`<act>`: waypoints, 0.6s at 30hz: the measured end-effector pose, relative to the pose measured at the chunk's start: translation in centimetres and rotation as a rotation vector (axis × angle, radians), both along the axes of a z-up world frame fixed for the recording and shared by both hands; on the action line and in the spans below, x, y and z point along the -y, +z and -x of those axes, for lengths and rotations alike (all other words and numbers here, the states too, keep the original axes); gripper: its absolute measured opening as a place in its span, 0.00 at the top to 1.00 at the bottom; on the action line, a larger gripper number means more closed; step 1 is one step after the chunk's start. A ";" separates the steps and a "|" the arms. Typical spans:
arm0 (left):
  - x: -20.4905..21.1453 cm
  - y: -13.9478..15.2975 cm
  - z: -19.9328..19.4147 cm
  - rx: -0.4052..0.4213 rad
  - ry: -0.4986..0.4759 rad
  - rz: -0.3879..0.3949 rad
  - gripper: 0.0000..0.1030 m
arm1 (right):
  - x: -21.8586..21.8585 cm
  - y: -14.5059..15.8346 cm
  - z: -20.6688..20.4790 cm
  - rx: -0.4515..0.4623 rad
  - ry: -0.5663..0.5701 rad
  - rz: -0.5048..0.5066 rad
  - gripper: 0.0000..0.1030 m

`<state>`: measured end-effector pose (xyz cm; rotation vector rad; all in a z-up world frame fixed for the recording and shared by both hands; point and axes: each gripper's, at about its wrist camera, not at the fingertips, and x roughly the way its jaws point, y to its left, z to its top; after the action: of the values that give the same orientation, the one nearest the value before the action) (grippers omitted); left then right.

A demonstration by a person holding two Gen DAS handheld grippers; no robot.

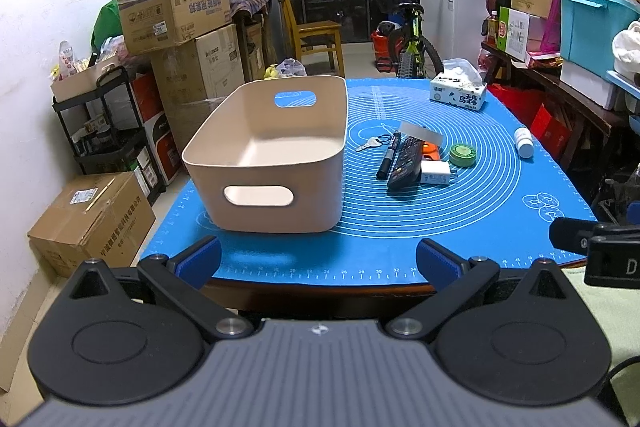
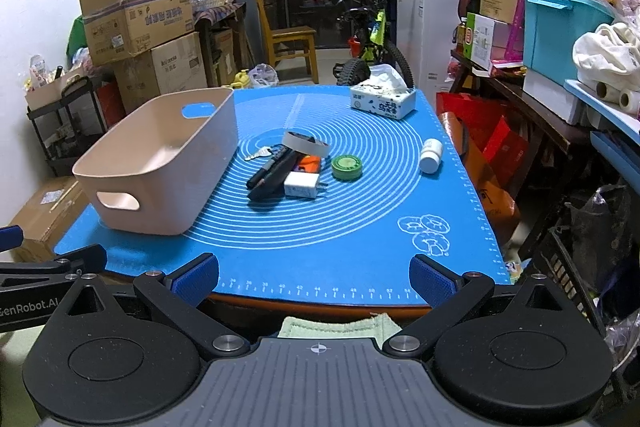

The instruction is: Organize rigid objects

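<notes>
An empty beige bin [image 1: 272, 155] [image 2: 160, 163] stands on the left of the blue mat [image 1: 400, 239] [image 2: 320, 243]. To its right lies a cluster: a key [image 1: 370, 143], a black marker [image 1: 390, 155], a black remote [image 1: 406, 163], a white charger [image 1: 436, 174] [image 2: 302, 185], an orange item [image 2: 310, 163], a green tape roll [image 1: 463, 153] [image 2: 346, 166] and a white band [image 2: 306, 143]. A white bottle [image 1: 524, 142] [image 2: 431, 155] lies further right. My left gripper [image 1: 318, 261] and right gripper [image 2: 314, 277] are open and empty at the table's near edge.
A tissue box [image 1: 458, 94] [image 2: 382, 101] sits at the mat's far right. Stacked cardboard boxes [image 1: 176, 11] and a black cart [image 1: 104, 123] stand to the left, a chair [image 1: 316, 31] and bicycle [image 1: 408, 39] behind, and cluttered shelves [image 2: 560, 67] to the right.
</notes>
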<state>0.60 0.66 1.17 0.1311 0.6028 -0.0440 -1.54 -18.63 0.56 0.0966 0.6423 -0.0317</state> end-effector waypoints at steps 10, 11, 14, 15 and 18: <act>-3.9 3.5 -5.2 -0.038 0.008 0.063 0.02 | 0.9 2.9 -4.4 0.059 0.021 -0.013 0.02; -4.4 3.9 -5.8 -0.033 0.008 0.076 0.06 | 1.1 3.0 -5.4 0.061 0.017 0.002 0.02; -5.4 5.1 -8.0 -0.013 0.031 0.042 0.16 | 2.1 3.0 -8.4 0.051 -0.003 0.001 0.02; -5.6 5.3 -8.8 -0.013 0.033 0.029 0.16 | 2.4 3.0 -9.1 0.052 -0.009 -0.004 0.02; -6.7 5.6 -11.4 -0.018 0.034 0.016 0.16 | 3.4 2.3 -11.7 0.057 -0.028 0.008 0.02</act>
<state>11.98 7.32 6.81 0.1052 0.6220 -0.0167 10.17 -22.02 2.85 0.0982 0.5838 -0.0584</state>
